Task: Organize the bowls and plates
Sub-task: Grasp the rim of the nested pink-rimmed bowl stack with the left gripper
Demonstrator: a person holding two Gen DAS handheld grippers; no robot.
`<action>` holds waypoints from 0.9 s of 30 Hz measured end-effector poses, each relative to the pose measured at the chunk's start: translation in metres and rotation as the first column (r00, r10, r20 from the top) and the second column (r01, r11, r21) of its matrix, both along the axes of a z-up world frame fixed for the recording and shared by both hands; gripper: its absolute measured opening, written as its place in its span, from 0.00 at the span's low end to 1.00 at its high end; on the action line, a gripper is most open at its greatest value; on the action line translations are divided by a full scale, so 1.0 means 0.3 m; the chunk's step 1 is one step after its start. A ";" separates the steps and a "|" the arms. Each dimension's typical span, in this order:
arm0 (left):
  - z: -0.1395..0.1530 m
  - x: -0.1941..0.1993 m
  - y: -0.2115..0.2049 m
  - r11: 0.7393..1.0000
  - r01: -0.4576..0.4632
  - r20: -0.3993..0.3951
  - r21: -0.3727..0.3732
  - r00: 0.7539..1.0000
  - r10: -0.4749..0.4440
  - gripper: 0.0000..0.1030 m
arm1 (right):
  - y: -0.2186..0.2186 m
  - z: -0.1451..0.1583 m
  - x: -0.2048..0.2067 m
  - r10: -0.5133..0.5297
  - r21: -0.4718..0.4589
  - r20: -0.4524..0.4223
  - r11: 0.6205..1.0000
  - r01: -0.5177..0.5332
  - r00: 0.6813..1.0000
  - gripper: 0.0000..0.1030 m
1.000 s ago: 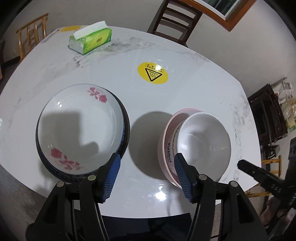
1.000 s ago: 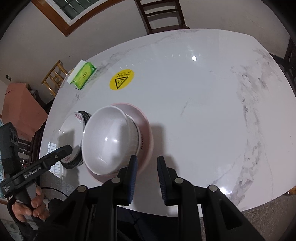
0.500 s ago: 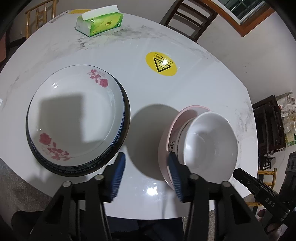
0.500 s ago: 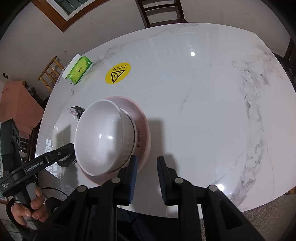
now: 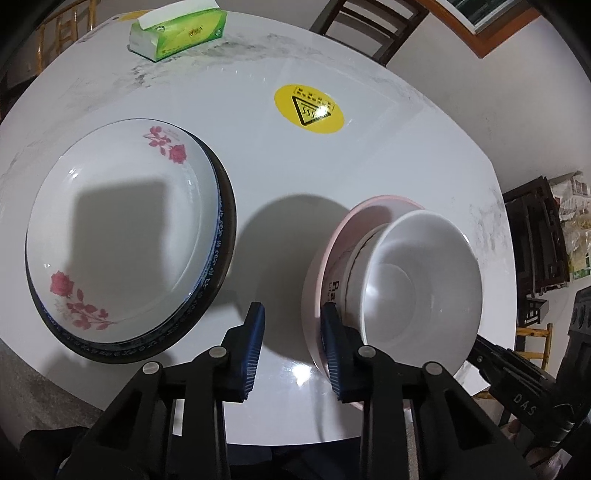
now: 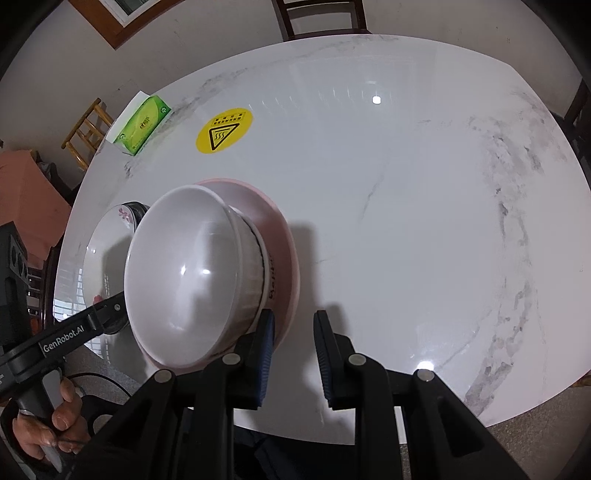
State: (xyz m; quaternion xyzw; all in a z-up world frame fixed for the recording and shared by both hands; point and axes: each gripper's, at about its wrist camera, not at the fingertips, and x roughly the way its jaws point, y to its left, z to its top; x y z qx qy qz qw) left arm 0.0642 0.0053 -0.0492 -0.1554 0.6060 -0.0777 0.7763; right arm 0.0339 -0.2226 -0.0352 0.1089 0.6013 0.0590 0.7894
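A white plate with red roses (image 5: 122,229) lies on top of a dark blue-rimmed plate (image 5: 218,273) at the table's left. A white bowl (image 5: 424,284) sits nested in a pink bowl (image 5: 314,288) to the right; both also show in the right wrist view, the white bowl (image 6: 192,273) inside the pink bowl (image 6: 284,243). My left gripper (image 5: 290,325) is open and empty above the gap between the plates and the bowls. My right gripper (image 6: 293,328) is open a little and empty, just right of the pink bowl.
A white marble table (image 6: 406,206) carries a yellow warning sticker (image 5: 308,108) and a green tissue box (image 5: 177,31) at the far side. Wooden chairs (image 6: 319,16) stand behind the table. The table's near edge lies just under both grippers.
My left gripper's jaws have narrowed while it moved forward over the table. My right gripper stayed at the same narrow gap and drifted slightly.
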 end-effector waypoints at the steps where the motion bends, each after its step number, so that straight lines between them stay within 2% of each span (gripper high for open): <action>1: -0.006 0.003 -0.009 1.000 0.012 -0.005 0.003 1.000 -0.012 0.23 | 0.000 -0.002 0.003 0.001 -0.004 0.000 1.000 -0.001 1.000 0.23; 4: -0.012 0.004 -0.039 0.999 0.029 0.005 0.022 1.000 -0.029 0.21 | -0.004 -0.006 0.014 -0.010 -0.019 -0.002 1.000 0.010 1.000 0.23; 12: -0.015 0.027 -0.085 0.998 0.059 0.023 0.018 0.998 -0.060 0.20 | -0.030 -0.022 0.037 -0.044 -0.080 0.012 0.996 0.045 0.999 0.23; 15: -0.021 0.037 -0.075 0.998 0.057 0.020 0.004 0.998 -0.057 0.23 | -0.024 -0.038 0.049 -0.045 -0.101 0.007 0.994 0.046 0.999 0.23; 20: -0.024 0.030 -0.060 0.999 0.049 0.049 0.023 0.998 -0.050 0.36 | -0.009 -0.046 0.063 -0.041 -0.133 0.014 0.990 0.043 0.999 0.23; 24: -0.020 0.022 -0.062 0.998 0.050 0.077 0.042 0.996 -0.053 0.37 | -0.018 -0.047 0.058 -0.049 -0.122 0.015 0.991 0.050 0.999 0.23; 27: -0.015 0.012 -0.070 0.997 0.051 0.108 0.050 0.993 -0.056 0.34 | -0.017 -0.043 0.052 -0.053 -0.127 0.024 0.990 0.056 0.998 0.23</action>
